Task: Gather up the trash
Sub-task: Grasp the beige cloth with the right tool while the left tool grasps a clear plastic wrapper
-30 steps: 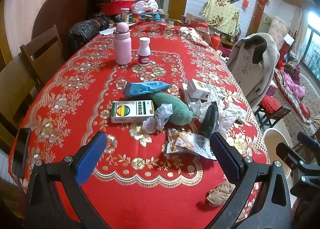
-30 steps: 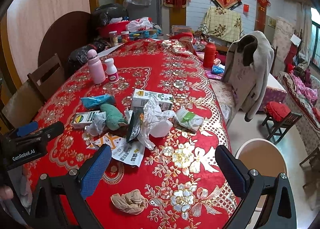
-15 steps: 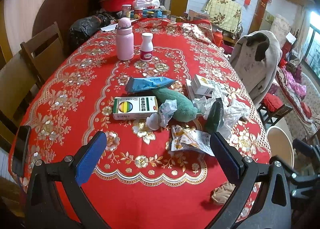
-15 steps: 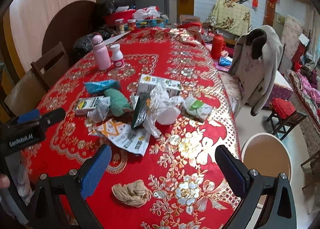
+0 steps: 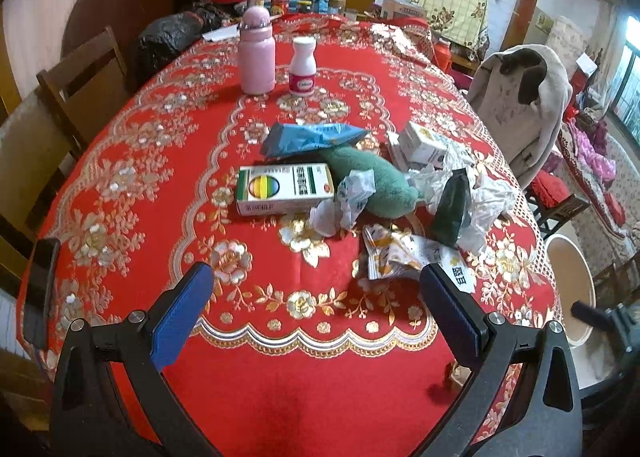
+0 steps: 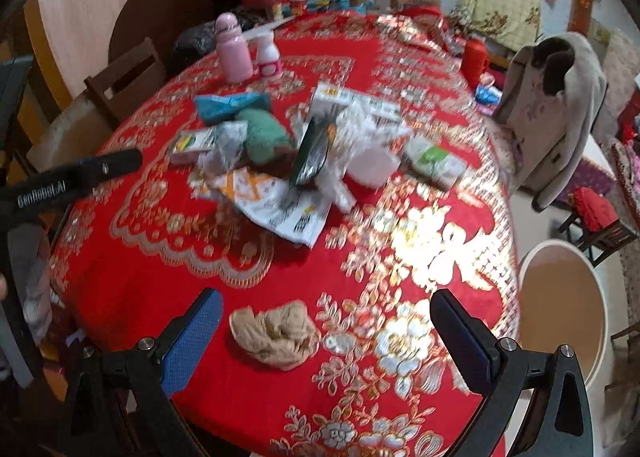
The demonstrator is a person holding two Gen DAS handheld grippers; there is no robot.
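A heap of trash lies mid-table on the red tablecloth (image 5: 160, 161): a white-green box (image 5: 284, 188), a blue wrapper (image 5: 312, 137), a green cloth lump (image 5: 372, 181), crumpled white paper (image 5: 488, 197), a dark pouch (image 5: 450, 213) and an orange-white wrapper (image 5: 404, 257). My left gripper (image 5: 316, 305) is open and empty, short of the heap. My right gripper (image 6: 326, 331) is open and empty, with a crumpled beige wad (image 6: 276, 331) on the cloth between its fingers. The heap also shows in the right wrist view (image 6: 312, 149).
A pink flask (image 5: 257, 51) and a small white bottle (image 5: 303, 66) stand behind the heap. A round beige bin (image 6: 560, 301) sits on the floor right of the table. Chairs (image 5: 80, 85) stand at the left; a coat-draped chair (image 5: 520, 113) at the right.
Both grippers have moved forward and lower toward the table. The beige wad now lies between the right gripper's fingers. Both grippers stay open.
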